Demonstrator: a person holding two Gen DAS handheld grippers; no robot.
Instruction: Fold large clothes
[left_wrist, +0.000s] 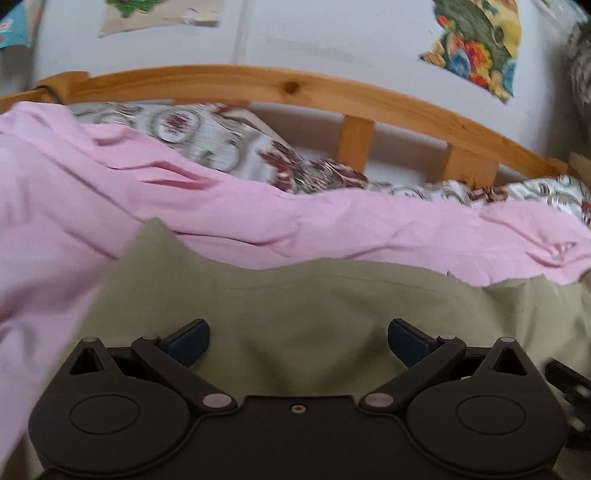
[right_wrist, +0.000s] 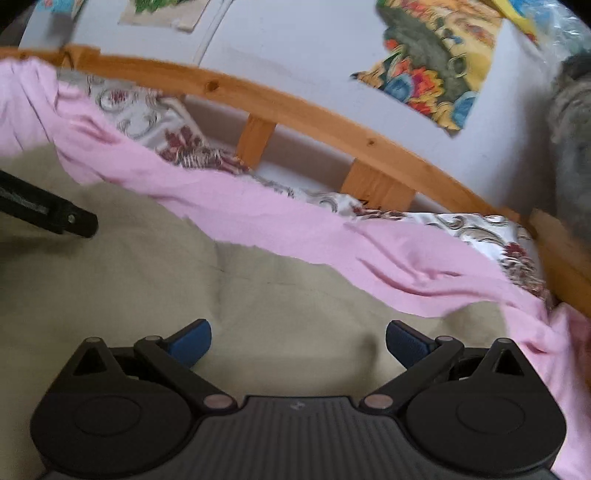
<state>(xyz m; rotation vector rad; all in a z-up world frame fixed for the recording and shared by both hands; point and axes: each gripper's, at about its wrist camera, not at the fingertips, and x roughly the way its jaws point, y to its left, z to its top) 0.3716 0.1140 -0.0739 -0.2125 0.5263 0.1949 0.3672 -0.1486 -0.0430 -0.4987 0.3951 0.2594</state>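
1. Left wrist view: the left claw (left_wrist: 298, 341) is spread wide with nothing between its blue pads (left_wrist: 188, 341). It sits over an olive-beige garment (left_wrist: 295, 314) that lies on a pink sheet (left_wrist: 229, 210) covering the bed. The garment fills the lower middle of the view; its far edge runs wavy across the sheet and one corner peaks up at the left. Beyond the sheet come a patterned bedcover (left_wrist: 207, 140) and the wooden bed rail (left_wrist: 258, 83).

2. Left wrist view, progress: the cloth looks fairly flat with soft dents, and no crisp fold line can be made out. Whether it is already doubled over cannot be told, since only its far part shows.

3. Right wrist view: the right claw (right_wrist: 298, 341) is likewise spread and empty above the same olive-beige garment (right_wrist: 184, 280), which stretches left toward the other tool (right_wrist: 55, 212). The pink sheet (right_wrist: 295, 229) borders it along the far side and the right.

4. Right wrist view, progress: with neither claw gripping cloth, the fold is judged to sit between grasps. An edge has yet to be seized for any fold to come.
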